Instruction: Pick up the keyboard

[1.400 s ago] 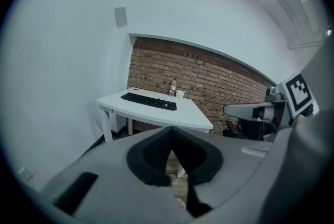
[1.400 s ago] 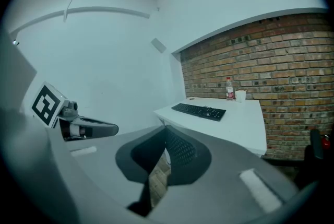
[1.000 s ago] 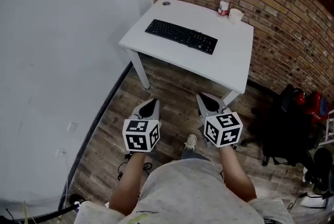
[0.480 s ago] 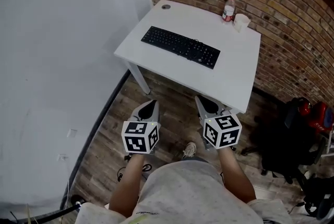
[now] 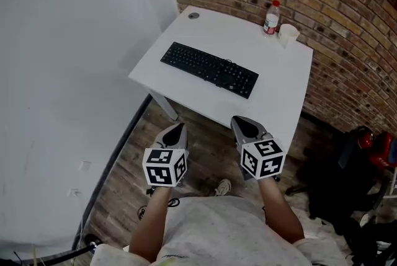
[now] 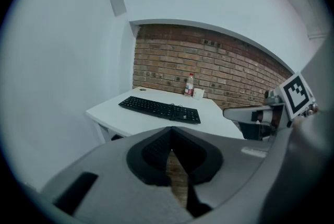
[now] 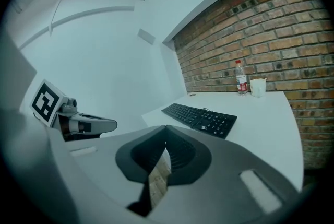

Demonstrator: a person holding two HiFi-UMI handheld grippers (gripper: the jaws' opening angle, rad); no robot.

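A black keyboard [image 5: 209,69] lies slantwise on the white table [image 5: 273,94], also seen in the left gripper view [image 6: 159,109] and the right gripper view [image 7: 199,119]. My left gripper [image 5: 175,132] is shut and empty, held over the wooden floor short of the table's near edge. To its right, my right gripper [image 5: 245,127] is shut and empty too, its tip just at the table's near edge. Both point toward the keyboard and touch nothing. In each gripper view the jaws meet at the tip: left gripper [image 6: 171,129], right gripper [image 7: 166,127].
A plastic bottle with a red cap [image 5: 270,18] and a white cup [image 5: 288,35] stand at the table's far side by the brick wall. A small round grommet [image 5: 193,15] sits at the far left corner. A white wall runs along the left. Dark bags and a chair [image 5: 347,184] fill the floor at right.
Both grippers have moved forward toward the table, which now sits nearer and larger in the head view. Their jaws stayed shut.
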